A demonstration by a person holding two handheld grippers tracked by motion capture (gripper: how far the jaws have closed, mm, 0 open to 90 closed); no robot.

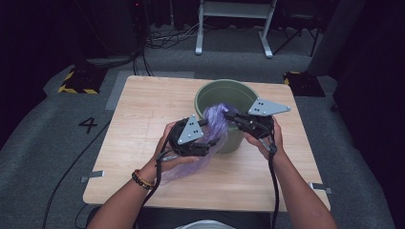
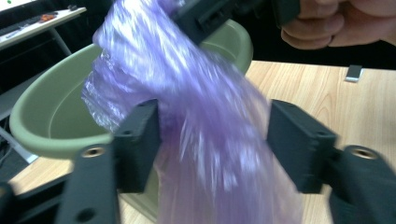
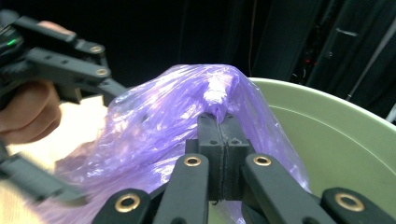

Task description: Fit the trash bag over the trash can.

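Nearest the person: left gripper, jaws apart, thin translucent purple plastic bag hanging between the pads, which don't press on it. Not a grip, from what the left gripper view gives.

Right gripper: jaws together, clamped on a bunched fold of the bag film just above the bin rim. It seems to be the only thing holding the bag up.

Bag location: stretched between the two grippers, top end at the near rim of the round olive-green plastic bin, lower end trailing down onto the light wooden table in front of the bin.

Progress, my read: lining the bin with the bag, early stage. Done: bag lifted, one point pinched at the rim. Left: find and open the mouth, pull it over the rim all round, push the body inside. None of the bag is over the rim yet, as far as I can see.

Hard to make out: the bag's mouth, since the film is motion-blurred in the left gripper view. The bin's floor is partly hidden behind the bag. Beyond the table it's dark; a white metal frame stands at the back.
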